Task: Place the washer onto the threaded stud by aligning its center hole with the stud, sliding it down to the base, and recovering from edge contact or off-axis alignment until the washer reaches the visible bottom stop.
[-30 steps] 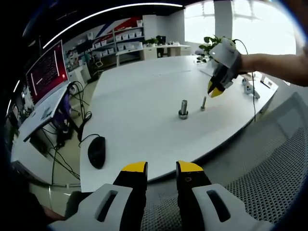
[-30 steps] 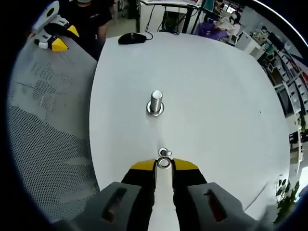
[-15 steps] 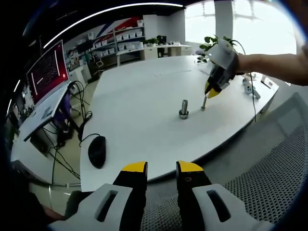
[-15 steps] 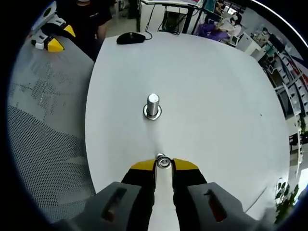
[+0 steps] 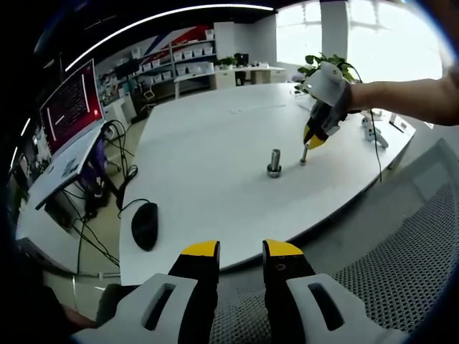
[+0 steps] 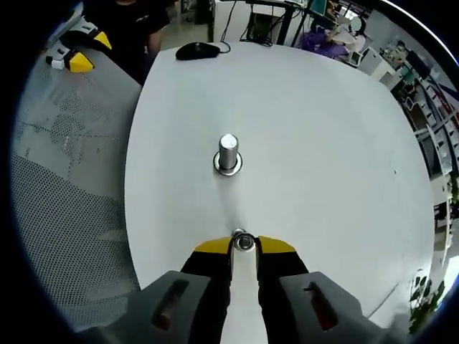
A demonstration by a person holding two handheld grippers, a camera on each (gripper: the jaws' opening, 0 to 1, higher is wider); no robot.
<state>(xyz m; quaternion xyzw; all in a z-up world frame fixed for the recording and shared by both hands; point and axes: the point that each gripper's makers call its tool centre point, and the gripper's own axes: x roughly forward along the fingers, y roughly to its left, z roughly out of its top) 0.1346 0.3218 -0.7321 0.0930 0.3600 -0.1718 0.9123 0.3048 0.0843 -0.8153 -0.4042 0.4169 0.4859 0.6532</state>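
In the right gripper view, the right gripper (image 6: 244, 244) pinches the washer (image 6: 244, 242) between nearly closed yellow tips at 6 o'clock, over a thin stud; a thicker threaded stud (image 6: 228, 153) (with a ring at its base) stands toward 12 on the white table (image 6: 323, 143). The left gripper (image 5: 240, 249) hovers narrowly parted, holding nothing.

no text, label or number can be read.

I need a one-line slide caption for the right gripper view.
Right tool pinching a washer above the white table, short of the upright stud.
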